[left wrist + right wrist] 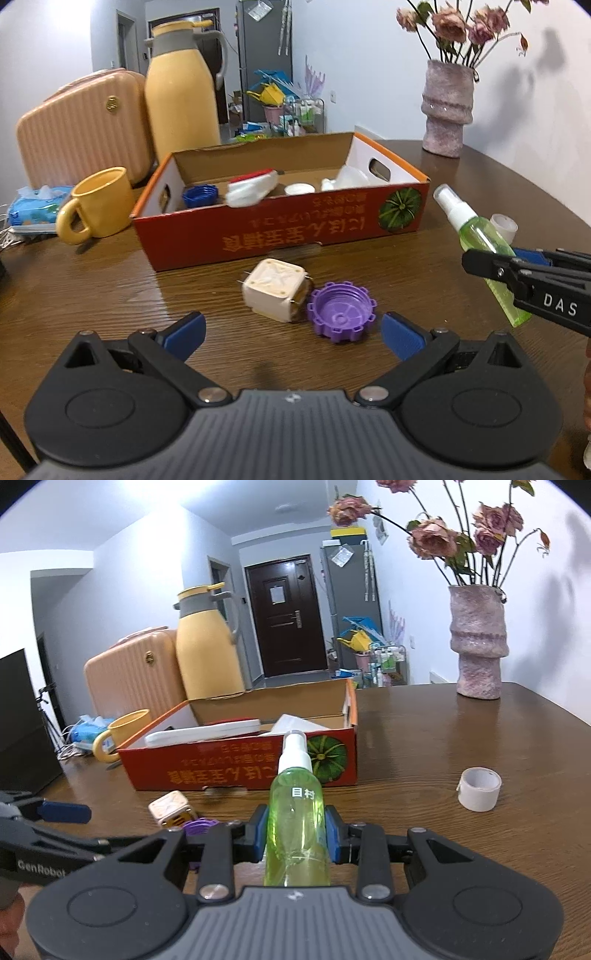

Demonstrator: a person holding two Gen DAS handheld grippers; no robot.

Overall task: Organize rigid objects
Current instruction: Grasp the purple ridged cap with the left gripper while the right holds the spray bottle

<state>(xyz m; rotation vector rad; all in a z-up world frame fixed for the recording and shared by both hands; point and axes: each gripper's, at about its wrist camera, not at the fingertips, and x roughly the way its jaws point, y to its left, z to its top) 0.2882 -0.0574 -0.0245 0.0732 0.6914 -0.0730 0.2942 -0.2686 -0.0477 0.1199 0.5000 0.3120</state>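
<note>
Translucent green spray bottle [297,823], white nozzle, is clamped between the blue-padded fingers of the right gripper [295,834], low centre of frame. Left gripper [291,330] is spread wide, nothing held, above grained wooden table [110,280]. Ridged purple cap [341,315] is seen touching cream cube [275,295]; glossy red cardboard box [280,229] behind.

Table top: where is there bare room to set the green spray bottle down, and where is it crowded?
Bare wood lies between the vase and the tape roll, right of the cardboard box. The table is also bare in front of the yellow mug. Crowded: in front of the box, where the cube and purple cap sit.
</note>
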